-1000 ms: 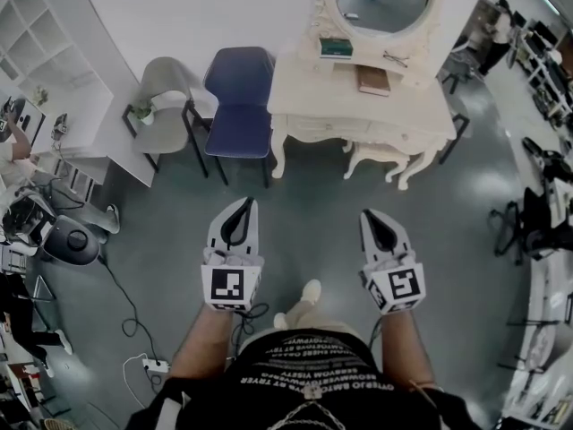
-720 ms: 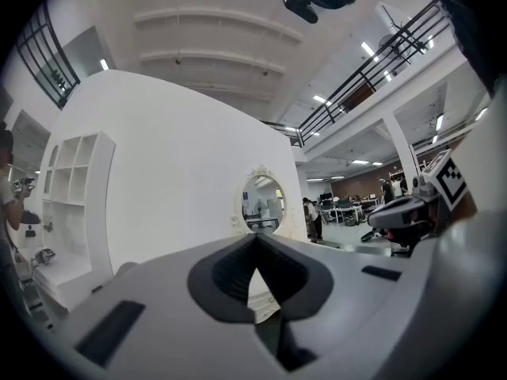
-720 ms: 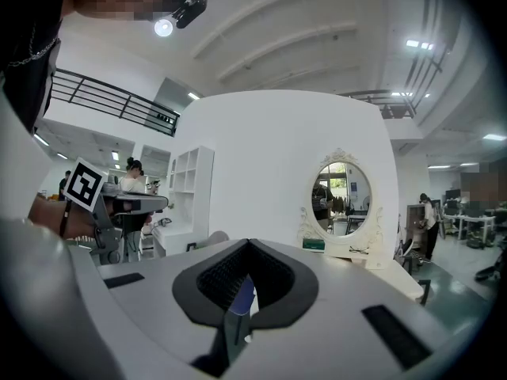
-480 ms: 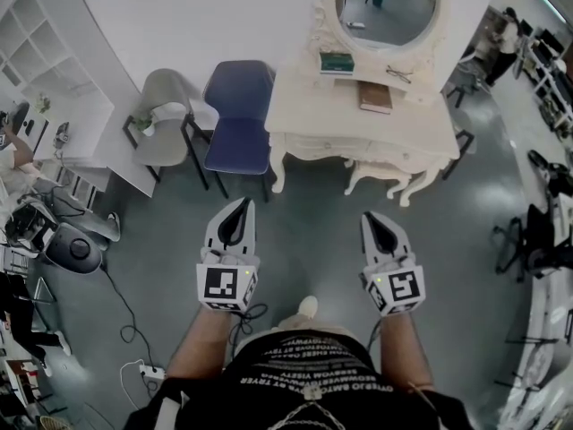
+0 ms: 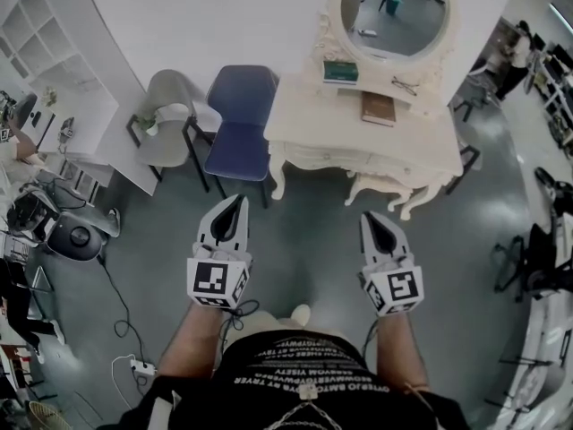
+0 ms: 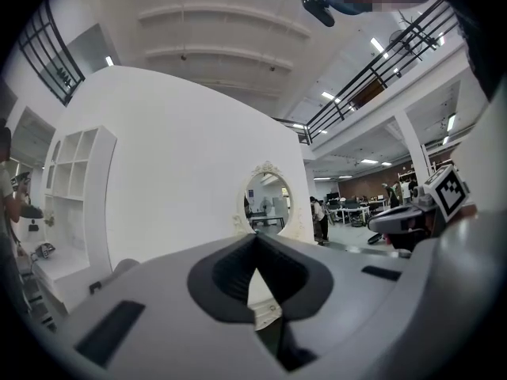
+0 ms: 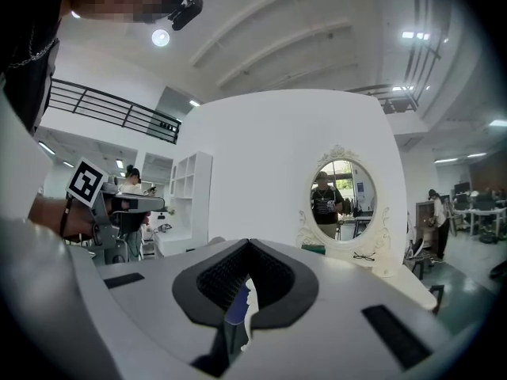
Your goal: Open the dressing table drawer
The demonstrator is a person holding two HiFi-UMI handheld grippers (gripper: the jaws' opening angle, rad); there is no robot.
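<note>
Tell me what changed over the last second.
The person has stepped closer to the dressing table: in the head view it and its mirror now sit lower and larger in the frame. Nothing was taken hold of or let go. Unchanged: the left gripper and right gripper stay shut and empty, held out side by side and touching nothing. The table's drawer is still closed.

Left gripper [image 5: 235, 206], right gripper [image 5: 374, 222] side by side, level, pointing forward; fingers [image 6: 158, 291] closed, empty.
</note>
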